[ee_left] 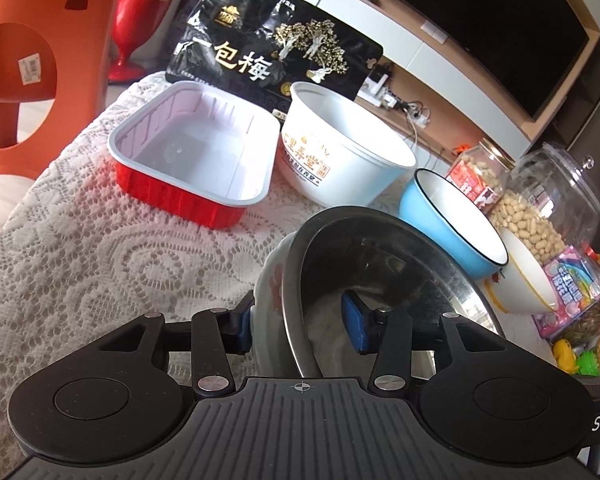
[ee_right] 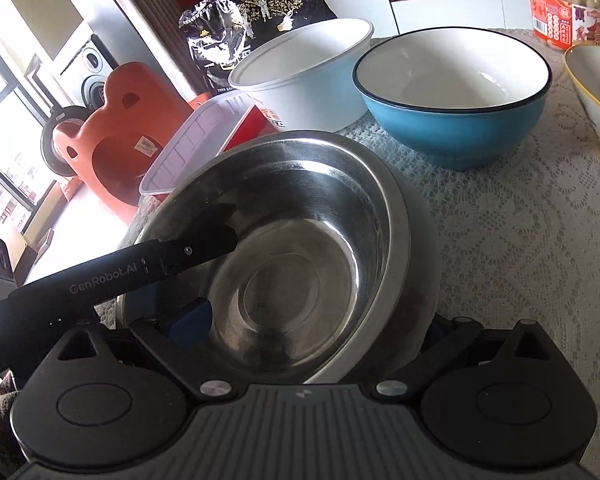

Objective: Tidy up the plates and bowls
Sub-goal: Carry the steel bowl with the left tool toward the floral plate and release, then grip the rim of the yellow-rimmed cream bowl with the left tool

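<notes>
A steel bowl (ee_left: 400, 264) (ee_right: 300, 220) sits nested in a white flowered bowl (ee_left: 268, 280) (ee_right: 416, 240) on the lace cloth. My left gripper (ee_left: 300, 330) straddles both rims, one pad against the white bowl's outside and the other inside the steel bowl, apart from its wall. Its finger (ee_right: 212, 240) shows in the right wrist view. My right gripper (ee_right: 316, 328) straddles the near wall with jaws wide, its blue pad free inside the steel bowl. Behind stand a blue bowl (ee_left: 448, 220) (ee_right: 452, 132), a white paper bowl (ee_left: 340, 168) (ee_right: 300, 92) and a red tray (ee_left: 188, 196) (ee_right: 192, 148).
A yellow-rimmed white bowl (ee_left: 528, 276) (ee_right: 596, 92) leans at the right. Glass jars (ee_left: 548, 200) and a peanut jar (ee_left: 480, 172) (ee_right: 564, 4) crowd the right side. A black snack bag (ee_left: 260, 52) stands at the back. An orange chair (ee_left: 28, 80) is beyond the table's left edge.
</notes>
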### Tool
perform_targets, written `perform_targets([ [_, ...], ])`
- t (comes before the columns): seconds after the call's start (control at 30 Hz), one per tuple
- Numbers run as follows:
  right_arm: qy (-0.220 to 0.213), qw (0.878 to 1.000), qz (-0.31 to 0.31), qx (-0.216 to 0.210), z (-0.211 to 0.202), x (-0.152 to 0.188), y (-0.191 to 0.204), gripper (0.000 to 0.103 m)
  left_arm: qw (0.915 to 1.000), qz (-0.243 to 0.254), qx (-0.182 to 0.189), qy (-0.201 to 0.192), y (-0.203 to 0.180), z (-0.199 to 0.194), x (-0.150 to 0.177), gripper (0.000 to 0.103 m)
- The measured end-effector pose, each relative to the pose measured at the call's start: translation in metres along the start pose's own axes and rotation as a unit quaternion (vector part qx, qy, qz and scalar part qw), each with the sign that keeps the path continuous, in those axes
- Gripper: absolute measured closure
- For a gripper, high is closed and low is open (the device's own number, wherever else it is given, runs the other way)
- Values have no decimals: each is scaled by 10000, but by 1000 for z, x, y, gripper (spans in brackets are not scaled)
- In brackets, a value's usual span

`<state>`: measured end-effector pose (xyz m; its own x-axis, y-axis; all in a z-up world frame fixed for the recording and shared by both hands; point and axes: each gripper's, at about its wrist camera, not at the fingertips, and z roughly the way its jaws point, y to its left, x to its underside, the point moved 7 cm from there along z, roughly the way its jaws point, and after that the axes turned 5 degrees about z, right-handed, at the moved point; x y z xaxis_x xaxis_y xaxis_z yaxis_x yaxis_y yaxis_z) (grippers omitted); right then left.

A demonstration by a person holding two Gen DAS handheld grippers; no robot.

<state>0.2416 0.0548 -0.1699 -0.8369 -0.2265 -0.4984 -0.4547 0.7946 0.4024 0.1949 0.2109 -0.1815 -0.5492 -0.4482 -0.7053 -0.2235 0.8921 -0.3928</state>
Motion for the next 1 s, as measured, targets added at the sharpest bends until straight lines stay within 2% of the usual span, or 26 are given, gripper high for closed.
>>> perform_targets([
  [0.13,-209,9997,-116,80,-12,-3,-1,2,9992,-37,-32,-406,3,-14,-7,57],
  [0.4,-654,9973,-251,208,-53,-12,-13,2,9906,27,-687,-1181,-6,-54,-30,57],
  [0.53,-1010,9936,-317,396,-81,-16,-30,2,9887,212,-493,-1401,-34,-71,-39,57],
  [0.6,-1189,9912,-290,510,-95,-19,-43,2,9901,315,-319,-1332,-54,-70,-40,57],
  [0.73,-1341,9877,-119,793,-112,-21,-80,2,9941,602,131,-894,-100,-53,-33,57],
  [0.9,-1194,9852,310,1194,-118,-18,-135,2,9938,917,550,-315,-151,-26,-21,61],
  [1.0,-1123,9834,418,1360,-123,-14,-162,2,9937,915,640,4,-169,-6,-14,61],
])
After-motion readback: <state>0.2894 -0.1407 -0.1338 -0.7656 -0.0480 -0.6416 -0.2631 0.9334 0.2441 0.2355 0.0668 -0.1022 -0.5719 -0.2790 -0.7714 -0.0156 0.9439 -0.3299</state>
